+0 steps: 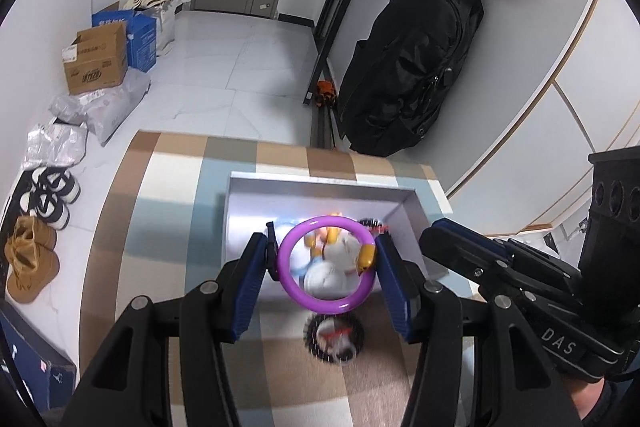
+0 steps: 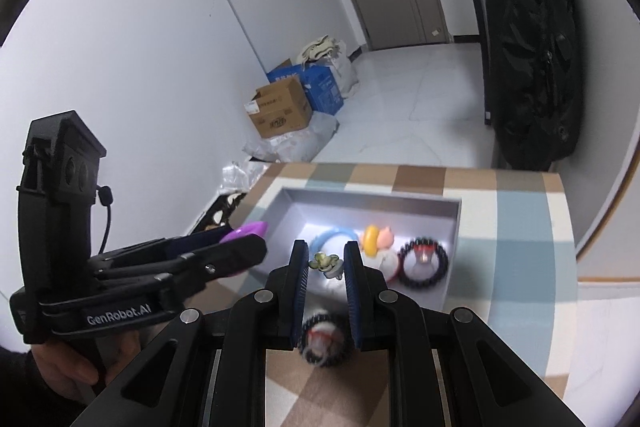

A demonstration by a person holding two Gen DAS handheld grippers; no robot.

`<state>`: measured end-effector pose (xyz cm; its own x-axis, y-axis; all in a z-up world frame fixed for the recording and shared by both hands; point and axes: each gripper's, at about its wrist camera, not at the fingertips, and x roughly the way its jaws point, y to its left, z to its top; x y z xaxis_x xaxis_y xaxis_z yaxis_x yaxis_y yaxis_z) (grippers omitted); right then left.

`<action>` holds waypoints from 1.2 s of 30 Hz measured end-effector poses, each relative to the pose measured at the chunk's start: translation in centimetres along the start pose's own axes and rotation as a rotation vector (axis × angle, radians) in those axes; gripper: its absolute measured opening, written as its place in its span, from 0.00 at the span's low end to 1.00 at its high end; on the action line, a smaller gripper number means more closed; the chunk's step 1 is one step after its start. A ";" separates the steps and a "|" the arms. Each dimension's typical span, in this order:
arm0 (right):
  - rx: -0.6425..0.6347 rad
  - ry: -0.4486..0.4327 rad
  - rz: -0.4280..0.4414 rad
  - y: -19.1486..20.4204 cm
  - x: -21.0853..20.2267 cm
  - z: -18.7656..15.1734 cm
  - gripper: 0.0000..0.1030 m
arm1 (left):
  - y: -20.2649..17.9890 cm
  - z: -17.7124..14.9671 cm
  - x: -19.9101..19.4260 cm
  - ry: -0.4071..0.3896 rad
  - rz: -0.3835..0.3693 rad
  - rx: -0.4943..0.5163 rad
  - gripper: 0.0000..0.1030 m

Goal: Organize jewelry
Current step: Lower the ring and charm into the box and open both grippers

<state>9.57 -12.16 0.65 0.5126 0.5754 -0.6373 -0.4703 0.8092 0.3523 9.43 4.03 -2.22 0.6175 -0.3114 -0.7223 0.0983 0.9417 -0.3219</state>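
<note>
Two tools loaded: left tool [image 1: 326,267] grips purple ring [image 1: 326,265] (right tool [image 2: 326,269]: green charm [image 2: 328,263]).

Both wrist cams look down-fwd, close; share grey tray [image 1: 412,211] [image 2: 448,227], prob. same table.

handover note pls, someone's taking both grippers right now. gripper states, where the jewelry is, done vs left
Left gripper: shut on the purple bangle, held above the near edge of the grey tray.
Right gripper: shut on a small green flower ornament, also over the tray's near edge.
In the tray: blue ring, yellow ring, pink piece, black beaded bracelet, plus a white item I cannot identify.
Done: those pieces are in.
Left: drop both held pieces in, then collect the second black beaded bracelet lying on the checked cloth just in front of the tray.
</note>
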 end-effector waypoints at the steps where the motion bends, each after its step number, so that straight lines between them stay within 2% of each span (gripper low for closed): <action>1: 0.002 0.000 0.006 -0.2 0.3 0.5 0.16 | -0.1 0.2 0.2 0.001 0.002 0.005 0.47; 6: 0.008 0.007 0.017 -1.1 1.5 1.5 0.16 | 0.4 1.4 1.8 0.010 -0.007 0.002 0.47; 15: 0.060 0.028 0.028 -3.2 3.5 2.2 0.16 | 1.8 1.6 4.1 0.053 -0.009 -0.031 0.47; 29: 0.131 0.044 0.055 -4.7 4.4 1.9 0.16 | 1.4 1.6 5.0 0.075 -0.018 -0.025 0.48; 32: 0.147 0.052 0.061 -4.8 4.5 1.9 0.16 | 1.3 1.6 5.1 0.064 0.004 -0.014 0.48; 36: 0.159 0.043 0.060 -5.0 4.3 1.9 0.19 | 1.7 1.7 5.2 0.075 -0.025 -0.045 0.49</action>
<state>15.51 -13.53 -2.58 0.4539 0.6202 -0.6398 -0.3774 0.7842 0.4925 14.15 4.20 -5.43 0.5553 -0.3448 -0.7568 0.0770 0.9274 -0.3661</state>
